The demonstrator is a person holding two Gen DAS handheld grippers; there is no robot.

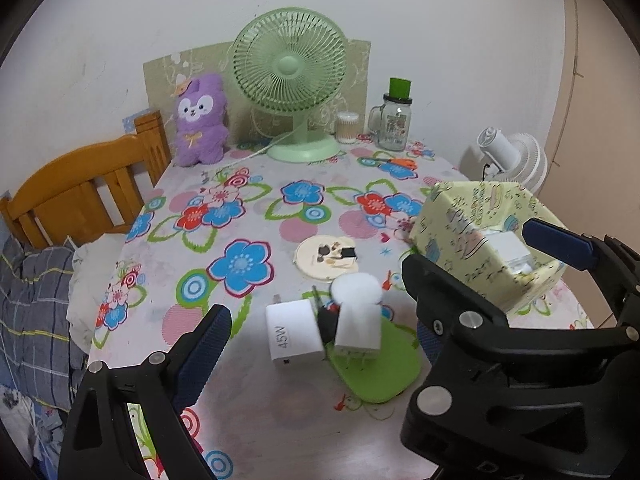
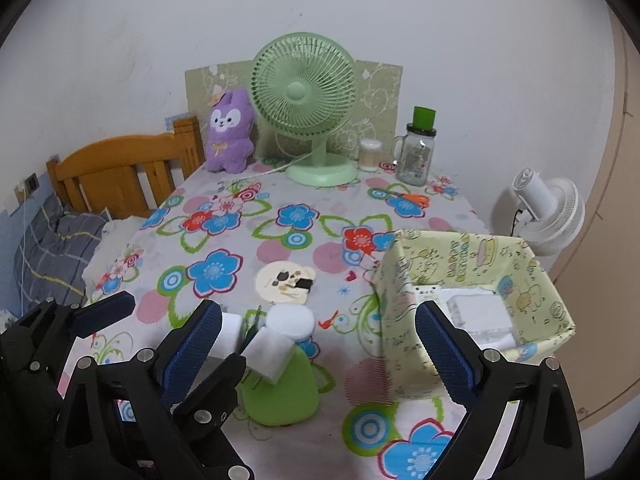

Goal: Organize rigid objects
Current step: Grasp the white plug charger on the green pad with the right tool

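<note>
My left gripper (image 1: 316,344) spread wide, empty. Right gripper (image 2: 320,344) likewise wide, empty. Nearest, at 12 o'clock: 45W charger (image 1: 294,334) on the desk (image 1: 248,412), touching a second white adapter (image 1: 357,330) that sits on a green pad (image 1: 380,372). I'd straddle the charger's flat sides squarely, clear of its neighbour. Round white puff (image 1: 356,289) crowds behind. Patterned box (image 1: 480,236) at 2 o'clock, already holding white items. Coaster (image 1: 326,258) beyond; green fan (image 1: 291,66) far.
</note>
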